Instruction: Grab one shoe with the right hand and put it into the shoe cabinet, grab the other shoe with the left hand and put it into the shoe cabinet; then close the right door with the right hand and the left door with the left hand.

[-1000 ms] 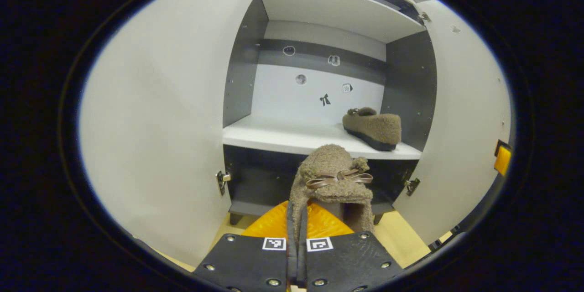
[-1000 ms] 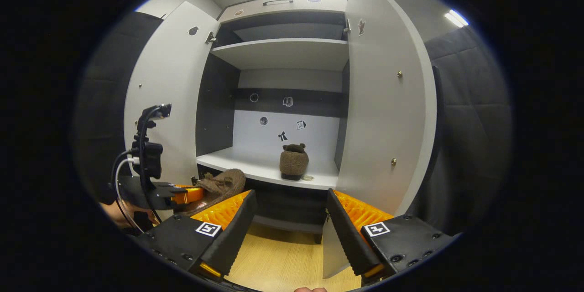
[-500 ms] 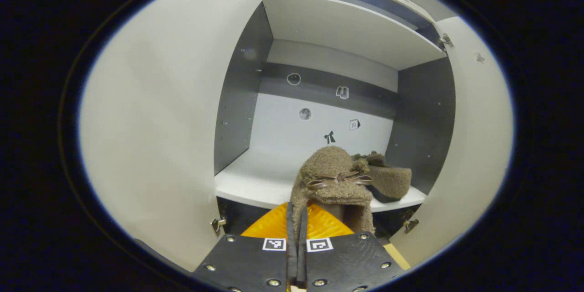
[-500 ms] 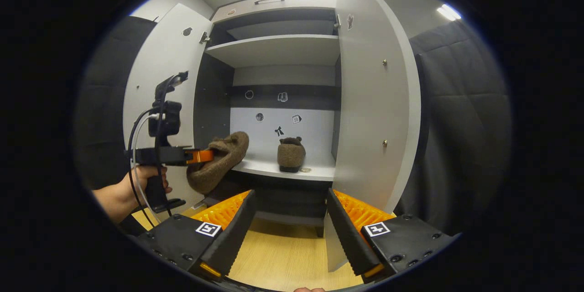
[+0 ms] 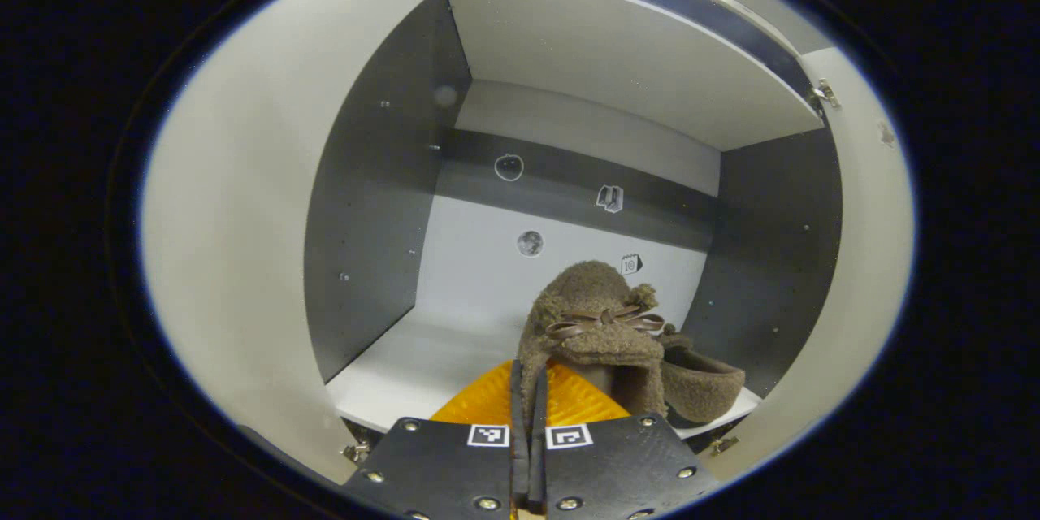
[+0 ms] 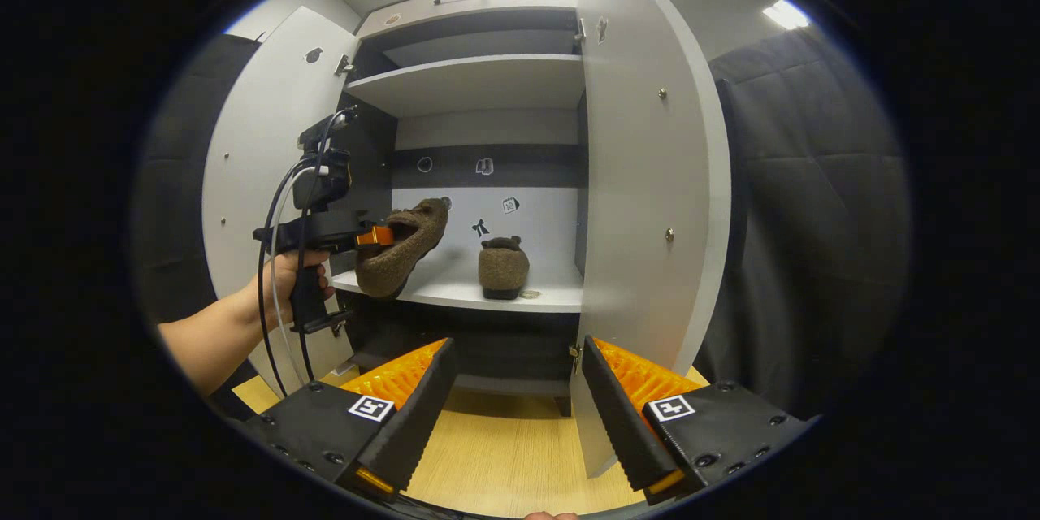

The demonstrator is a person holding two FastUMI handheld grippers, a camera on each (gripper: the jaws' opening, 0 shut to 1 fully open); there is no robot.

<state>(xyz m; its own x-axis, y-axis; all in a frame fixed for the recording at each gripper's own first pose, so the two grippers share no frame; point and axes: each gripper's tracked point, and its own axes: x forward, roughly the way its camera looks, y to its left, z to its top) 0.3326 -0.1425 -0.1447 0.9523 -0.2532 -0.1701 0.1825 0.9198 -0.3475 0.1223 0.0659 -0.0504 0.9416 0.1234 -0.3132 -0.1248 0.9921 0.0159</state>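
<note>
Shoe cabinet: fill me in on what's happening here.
A person is loading the cabinet, both doors open. The left claw is shut on a shoe, carrying it at shelf height, not yet set down. The other shoe already sits on that shelf. The right claw hangs back, open and empty.

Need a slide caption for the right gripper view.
Left gripper carries second shoe toward shelf beside first shoe.
</note>
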